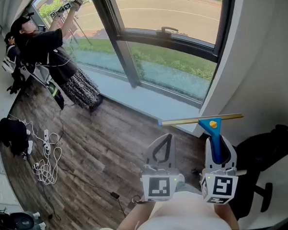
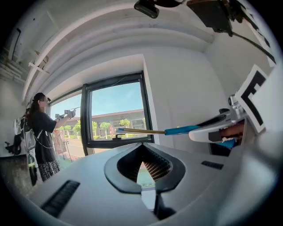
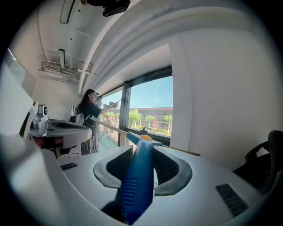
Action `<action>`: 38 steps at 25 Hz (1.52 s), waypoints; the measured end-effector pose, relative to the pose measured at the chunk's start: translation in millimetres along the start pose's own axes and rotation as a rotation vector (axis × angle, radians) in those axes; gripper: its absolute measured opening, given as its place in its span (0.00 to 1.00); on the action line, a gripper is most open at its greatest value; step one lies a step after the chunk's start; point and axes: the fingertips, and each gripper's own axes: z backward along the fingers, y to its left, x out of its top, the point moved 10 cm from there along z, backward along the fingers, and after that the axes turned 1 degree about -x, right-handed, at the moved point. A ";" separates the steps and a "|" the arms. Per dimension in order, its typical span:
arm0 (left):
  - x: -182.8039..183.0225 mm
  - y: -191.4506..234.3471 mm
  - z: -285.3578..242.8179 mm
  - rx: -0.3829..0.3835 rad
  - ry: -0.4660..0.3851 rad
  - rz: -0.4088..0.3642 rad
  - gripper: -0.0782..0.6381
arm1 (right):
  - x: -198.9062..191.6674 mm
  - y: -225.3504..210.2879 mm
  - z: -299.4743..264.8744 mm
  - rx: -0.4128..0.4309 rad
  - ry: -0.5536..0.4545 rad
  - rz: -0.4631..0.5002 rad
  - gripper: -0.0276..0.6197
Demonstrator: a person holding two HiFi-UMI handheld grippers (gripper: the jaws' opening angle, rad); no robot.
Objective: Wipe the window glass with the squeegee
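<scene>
Left hand-held gripper [image 1: 164, 137] shut, right one [image 1: 219, 146] — gripping squeegee [image 1: 202, 119]

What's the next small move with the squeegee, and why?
Probably lift the right claw forward and left until the squeegee blade meets the window glass. The claw is shut on the blue handle, but the blade appears to hang short of the glass, near the white wall.

Office-like room: big window [image 1: 167, 13], wood floor [image 1: 88, 154], swivel chair [image 1: 265, 155].
</scene>
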 end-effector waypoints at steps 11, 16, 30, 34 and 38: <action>-3.6 7.6 4.2 0.012 -0.005 0.012 0.11 | -0.4 7.1 -2.1 0.014 -0.011 0.005 0.27; -6.1 14.5 9.7 0.019 0.000 0.018 0.11 | 1.5 14.3 -5.1 0.014 0.001 0.007 0.27; -40.3 75.8 28.4 0.143 0.003 0.108 0.11 | 4.4 53.2 -40.8 0.038 -0.018 0.040 0.27; -50.6 103.7 14.3 0.200 -0.007 0.143 0.11 | 6.9 66.7 -75.6 0.071 -0.021 0.056 0.27; -61.4 141.1 -17.3 0.215 -0.001 0.174 0.11 | 12.6 88.4 -129.8 0.101 -0.071 0.054 0.27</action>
